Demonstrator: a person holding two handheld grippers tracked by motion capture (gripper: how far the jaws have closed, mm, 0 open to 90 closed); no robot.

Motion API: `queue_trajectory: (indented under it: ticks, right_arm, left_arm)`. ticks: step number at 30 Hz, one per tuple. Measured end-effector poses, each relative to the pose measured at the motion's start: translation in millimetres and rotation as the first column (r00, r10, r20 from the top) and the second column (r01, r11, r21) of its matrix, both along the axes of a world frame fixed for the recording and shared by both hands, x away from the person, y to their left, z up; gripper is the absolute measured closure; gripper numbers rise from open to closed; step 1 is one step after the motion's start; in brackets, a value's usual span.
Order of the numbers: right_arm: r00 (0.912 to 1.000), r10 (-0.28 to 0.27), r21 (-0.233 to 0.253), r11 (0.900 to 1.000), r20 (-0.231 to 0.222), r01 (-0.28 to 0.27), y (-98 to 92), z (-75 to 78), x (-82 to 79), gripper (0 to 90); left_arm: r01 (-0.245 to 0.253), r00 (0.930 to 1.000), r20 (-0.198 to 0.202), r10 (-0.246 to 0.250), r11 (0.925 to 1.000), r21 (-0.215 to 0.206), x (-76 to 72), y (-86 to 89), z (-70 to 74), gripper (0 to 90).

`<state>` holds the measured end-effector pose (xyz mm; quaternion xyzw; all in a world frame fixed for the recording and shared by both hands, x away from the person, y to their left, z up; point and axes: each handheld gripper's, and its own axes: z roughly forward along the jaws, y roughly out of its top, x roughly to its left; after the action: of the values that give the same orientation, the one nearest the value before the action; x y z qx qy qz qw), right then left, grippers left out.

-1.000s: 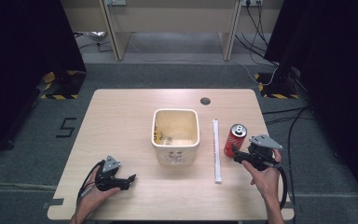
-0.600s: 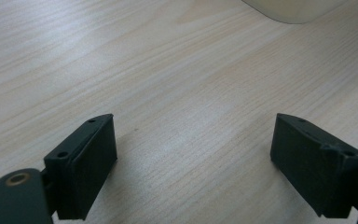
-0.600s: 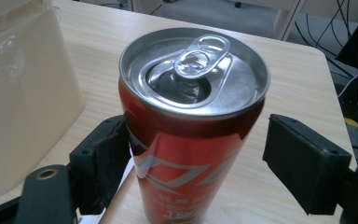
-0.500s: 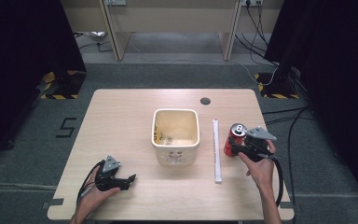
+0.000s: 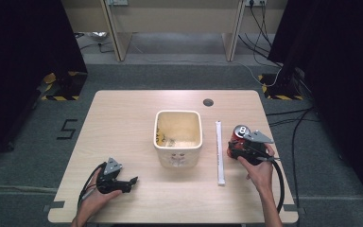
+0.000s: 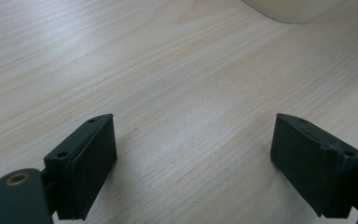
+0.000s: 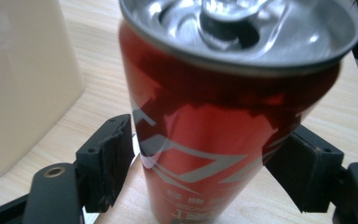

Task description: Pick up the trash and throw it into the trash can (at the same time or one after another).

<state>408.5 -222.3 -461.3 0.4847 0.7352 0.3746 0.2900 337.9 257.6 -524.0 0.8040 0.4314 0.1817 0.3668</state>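
A red drink can [image 5: 239, 133] with a silver top stands upright on the right side of the wooden table [image 5: 123, 123]. My right gripper [image 5: 235, 146] is open, and its jaws stand on either side of the can [image 7: 205, 121], low on its body. The right jaw looks to touch the can; a thin gap shows at the left jaw. My left gripper [image 5: 132, 181] rests near the table's front left, held by a hand. It is open, with bare wood between its jaws [image 6: 193, 149].
A cream square bin [image 5: 178, 113] stands mid-table, with small scraps inside; its wall [image 7: 23, 84] is just left of the can. A long white wrapped stick [image 5: 220, 151] lies between bin and can. A dark round hole [image 5: 208, 102] sits at the table's far side.
My right gripper moved forward and left to the can, and its jaws now straddle it. The left gripper has stayed where it was.
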Motion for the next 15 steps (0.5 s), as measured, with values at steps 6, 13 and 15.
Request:
queue_trajectory:
  ticks: [6, 13, 15]
  right_arm:
    - [1.0000, 0.005, 0.011, 1.000, -0.005, -0.005, -0.7, -7.4, 1.6, 33.0]
    - [0.9996, 0.028, 0.021, 0.999, -0.008, -0.028, -3.3, -4.4, 0.1, 33.9]
    - [0.9996, 0.030, 0.023, 0.999, -0.002, -0.030, -3.0, -2.1, -1.0, 33.9]
  left_arm:
    - [0.000, 1.0000, 0.000, 0.000, 1.0000, 0.000, 0.0, 0.0, 0.0, 13.7]
    - [0.002, 1.0000, -0.001, -0.002, 1.0000, 0.003, 0.0, 0.3, 0.2, 13.8]
    - [0.003, 1.0000, -0.001, -0.003, 1.0000, 0.004, 0.0, 0.3, 0.2, 13.7]
